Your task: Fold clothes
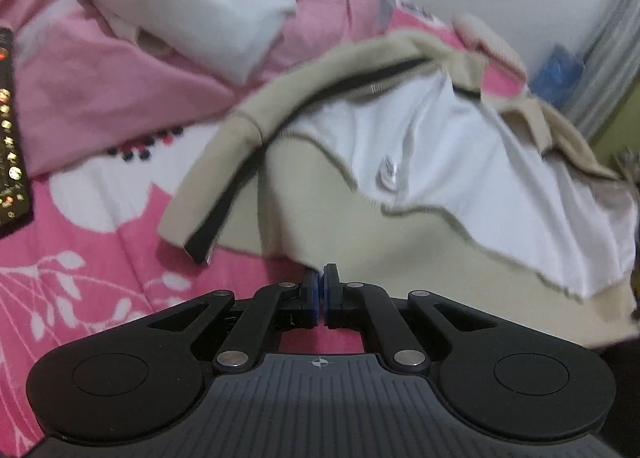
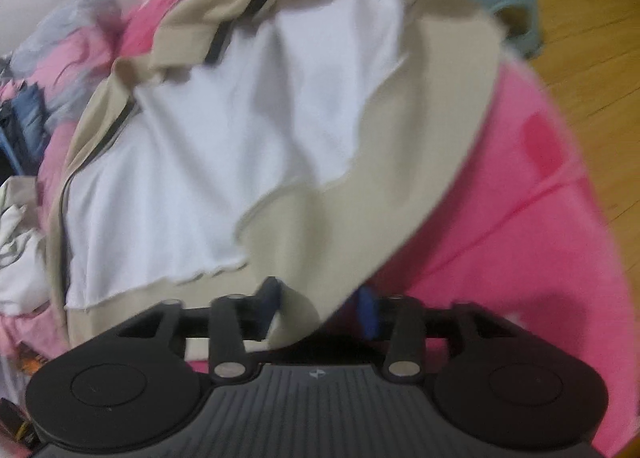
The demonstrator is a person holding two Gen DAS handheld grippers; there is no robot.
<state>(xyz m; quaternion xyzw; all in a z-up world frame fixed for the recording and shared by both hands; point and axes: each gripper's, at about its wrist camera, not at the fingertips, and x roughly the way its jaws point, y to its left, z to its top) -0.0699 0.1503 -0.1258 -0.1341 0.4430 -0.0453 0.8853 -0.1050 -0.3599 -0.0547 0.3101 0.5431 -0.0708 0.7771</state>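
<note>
Partly blurred, the beige jacket point(image 2: 400, 186) hem hides the right gripper point(image 2: 320, 306) jaws' gap.

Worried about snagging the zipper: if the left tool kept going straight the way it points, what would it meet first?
Probably the beige jacket's hem, right ahead of the shut left tool; the zipper lies off to the left.

Soft, even indoor light, no glare. Both views smear with motion blur, worst on the beige jacket point(image 2: 400, 194). Edges bow outward, fisheye-style. A faint shadow sits lower right on the pink blanket point(image 2: 560, 298).
</note>
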